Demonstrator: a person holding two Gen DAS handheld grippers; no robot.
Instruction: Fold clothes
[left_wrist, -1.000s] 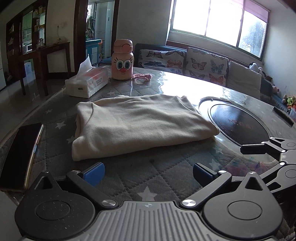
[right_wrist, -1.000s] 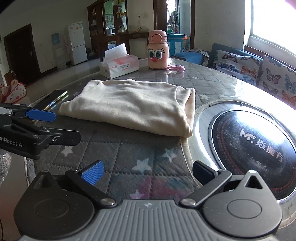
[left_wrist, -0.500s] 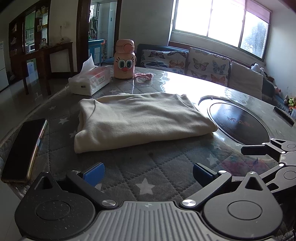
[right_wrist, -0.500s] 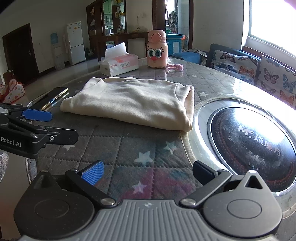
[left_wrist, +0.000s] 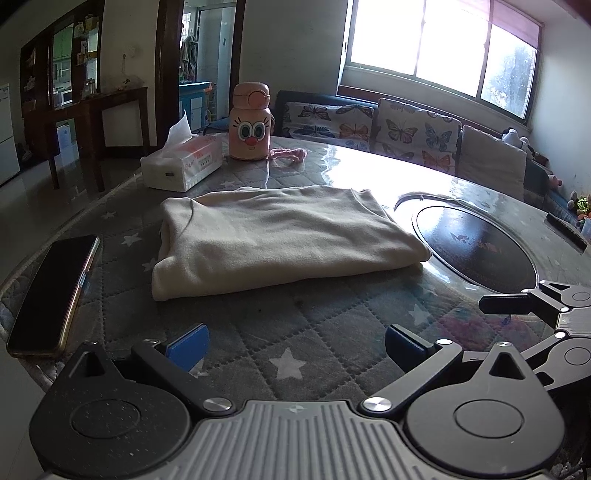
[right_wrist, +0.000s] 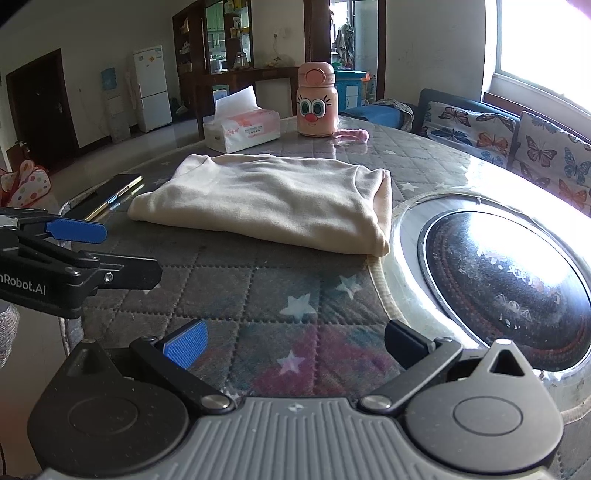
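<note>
Lying flat: cream garment (left_wrist: 273, 236), folded rect, smooth | left tool (left_wrist: 295, 345) wide | right tool (right_wrist: 295, 341) wide

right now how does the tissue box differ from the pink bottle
The tissue box is white, low and rectangular, lying flat with a tissue sticking up; the pink bottle is tall, rounded and upright, with a cartoon face. The box sits left of the bottle. Both stand on the table beyond the folded cream garment.
</note>
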